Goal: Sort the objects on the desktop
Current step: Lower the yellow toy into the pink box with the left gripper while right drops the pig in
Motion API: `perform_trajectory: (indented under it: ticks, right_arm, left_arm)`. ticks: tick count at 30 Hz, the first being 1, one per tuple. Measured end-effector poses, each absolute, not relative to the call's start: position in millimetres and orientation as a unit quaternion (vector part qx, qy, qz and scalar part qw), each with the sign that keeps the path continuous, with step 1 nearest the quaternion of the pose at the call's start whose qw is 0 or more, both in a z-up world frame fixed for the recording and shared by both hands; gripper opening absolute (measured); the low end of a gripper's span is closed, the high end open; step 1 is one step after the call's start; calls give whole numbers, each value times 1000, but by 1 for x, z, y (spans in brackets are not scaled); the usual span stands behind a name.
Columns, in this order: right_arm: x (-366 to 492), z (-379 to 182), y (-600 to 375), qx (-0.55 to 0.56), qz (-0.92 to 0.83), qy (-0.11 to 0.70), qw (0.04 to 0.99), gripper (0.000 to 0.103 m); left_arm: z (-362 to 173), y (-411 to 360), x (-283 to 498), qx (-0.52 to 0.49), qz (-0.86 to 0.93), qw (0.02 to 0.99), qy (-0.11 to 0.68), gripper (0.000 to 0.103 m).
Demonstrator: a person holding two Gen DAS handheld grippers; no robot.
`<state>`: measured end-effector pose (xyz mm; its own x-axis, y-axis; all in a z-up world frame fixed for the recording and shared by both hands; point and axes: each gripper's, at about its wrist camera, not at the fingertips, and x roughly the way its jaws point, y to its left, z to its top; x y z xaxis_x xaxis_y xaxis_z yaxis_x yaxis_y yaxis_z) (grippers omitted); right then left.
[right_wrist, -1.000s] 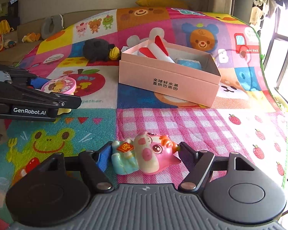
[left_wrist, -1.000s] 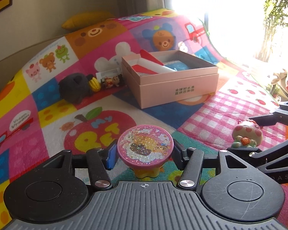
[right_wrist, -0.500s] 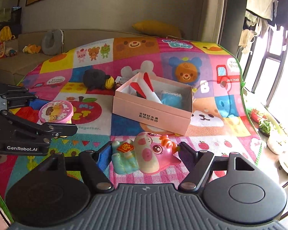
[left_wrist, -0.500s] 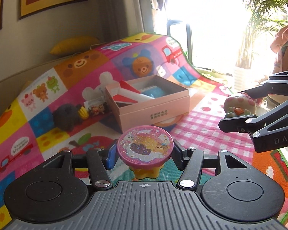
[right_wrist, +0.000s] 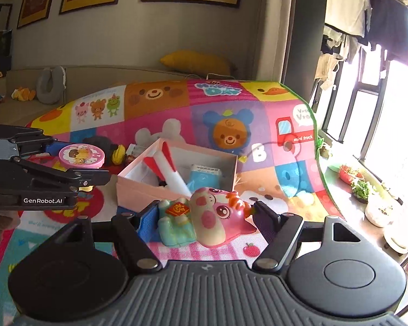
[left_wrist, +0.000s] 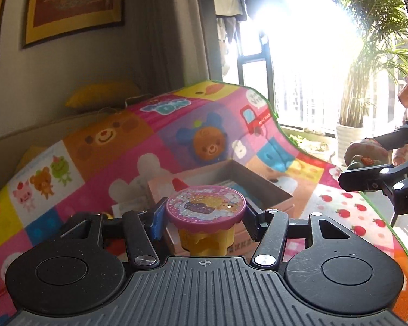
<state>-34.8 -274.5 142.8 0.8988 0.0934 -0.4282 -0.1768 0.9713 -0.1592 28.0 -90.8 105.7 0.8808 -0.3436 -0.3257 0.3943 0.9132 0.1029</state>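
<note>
Left wrist view: left claw [left_wrist: 204, 218] pinches the pink-lidded cup [left_wrist: 204, 214] above the pink box [left_wrist: 269, 190].

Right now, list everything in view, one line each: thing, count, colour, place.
play mat: 1, multicoloured cartoon patches, covering the surface
open box: 1, pink, middle of the mat
rolled item: 1, white and red, inside the box
packet: 1, blue, inside the box
dark plush: 1, black, beyond the box to its left
banana toy: 1, yellow, beside the plush
cushion: 1, yellow, on the sofa behind
neck pillow: 1, grey, on the sofa
potted plants: several, green, by the window
round-lidded toy: 1, pink lid, yellow base, between left jaws
pig figurine: 1, pink and teal, between right jaws
left gripper: 1, black
right gripper: 1, black
</note>
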Motion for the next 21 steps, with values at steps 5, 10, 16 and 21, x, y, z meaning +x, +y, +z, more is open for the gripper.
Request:
perform_trajectory:
  ticks: [5,10,16,21]
  right_arm:
    - [26,174,-281,-71,54,204,975,73]
    - [92,201,-274,-41,59,206,976,73]
    - [183,192,-241,-4,60,260,964,73]
    - [232,165,-218,9,58,311,949,82]
  left_arm:
    - [96,-92,78,68,-182,968,161,91]
    - [73,-54,66,64,-168,966,188,97]
    - [52,-9,52,52,-141,964,218,100]
    - [39,26,55,37,-110,968,222,101]
